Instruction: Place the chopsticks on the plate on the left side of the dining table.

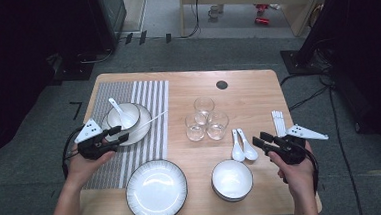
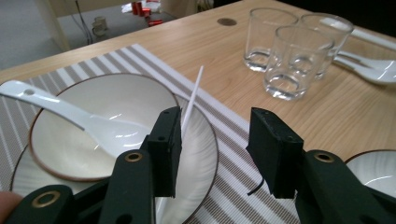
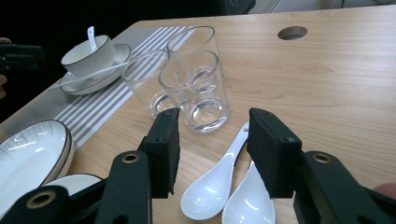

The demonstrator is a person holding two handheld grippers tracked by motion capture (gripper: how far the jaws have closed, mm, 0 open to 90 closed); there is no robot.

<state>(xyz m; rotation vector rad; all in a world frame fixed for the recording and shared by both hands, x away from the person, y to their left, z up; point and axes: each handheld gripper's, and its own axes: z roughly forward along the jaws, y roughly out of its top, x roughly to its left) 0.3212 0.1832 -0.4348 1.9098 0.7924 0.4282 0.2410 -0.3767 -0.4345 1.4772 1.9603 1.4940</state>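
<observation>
1. Left gripper point(image 1: 121, 133) has its jaws apart with nothing pinched between them. It hovers over the near right rim of the plate point(image 2: 205, 154), beside the white chopstick point(image 2: 192, 100) resting across that rim.
2. Right gripper point(image 3: 212, 149) is released too, sitting empty above the two white spoons point(image 3: 229, 196).
3. The high view shows the chopstick bundle point(image 1: 278, 122) at the table's right edge.
4. The left gripper view shows the spoon point(image 2: 70, 116) lying inside the bowl point(image 2: 121, 100) up close.

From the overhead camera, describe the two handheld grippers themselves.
Both the left gripper and right gripper are black, each with two blocky fingers on arms with brass-coloured rivets. Each carries a pale grey triangular plate on top and trails a black cable. The person's forearms are bare.
</observation>
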